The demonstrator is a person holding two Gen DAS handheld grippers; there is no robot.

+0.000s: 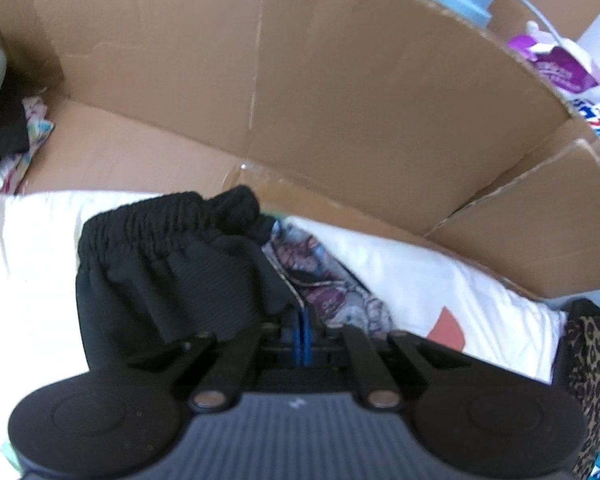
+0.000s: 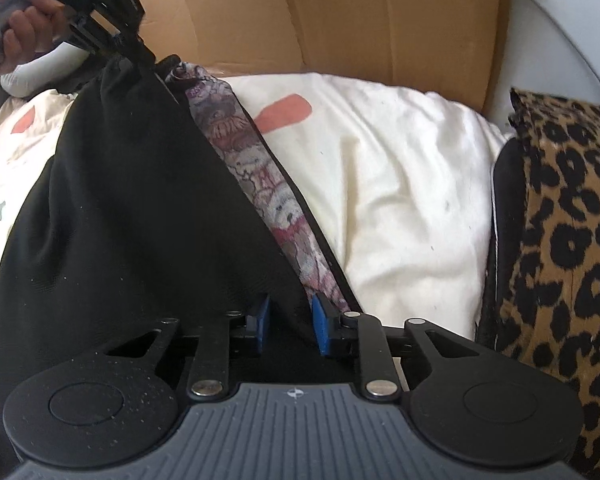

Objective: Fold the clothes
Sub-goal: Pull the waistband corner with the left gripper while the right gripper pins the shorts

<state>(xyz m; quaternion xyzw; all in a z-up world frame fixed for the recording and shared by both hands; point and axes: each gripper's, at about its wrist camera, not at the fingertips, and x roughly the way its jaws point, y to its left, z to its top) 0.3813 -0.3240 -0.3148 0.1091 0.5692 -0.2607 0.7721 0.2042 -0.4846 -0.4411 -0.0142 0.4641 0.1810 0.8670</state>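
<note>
in the left wrist view the left gripper (image 1: 302, 330) has its blue pads drawn tight together, clamped on the black garment (image 1: 168, 272) at the elastic waistband. the gathered waistband bunches up from the jaws toward 11 o'clock and drapes over the left finger, hiding most of it. a patterned lining (image 1: 328, 280) in greys and purples runs from the jaws toward 1 o'clock, just beside the black cloth. under both lies a white bedding (image 1: 440, 280) with a red-orange mark on it, and behind, filling 10 to 2 o'clock, stands a cardboard box (image 1: 300, 80) with its flap open. a leopard-print cloth (image 1: 592, 380) sits at 4 o'clock at the frame edge.

in the right wrist view the right gripper (image 2: 290, 320) has its blue pads standing somewhat apart, with a fold of the black garment (image 2: 132, 208) bunched between them and touching both pads, so it grips the cloth. from there the garment stretches taut toward 11 o'clock, where the left gripper (image 2: 148, 56) pinches its far end; the left hand (image 2: 16, 24) wraps that tool's handle at 10 o'clock. the patterned lining (image 2: 256, 184) shows as a strip along the garment's right edge, running from the right pad up toward 11 o'clock. the white bedding (image 2: 400, 184) lies at 1 to 3 o'clock, the leopard-print cloth (image 2: 560, 220) at 3 o'clock, and the cardboard box (image 2: 360, 12) at 12 o'clock.
</note>
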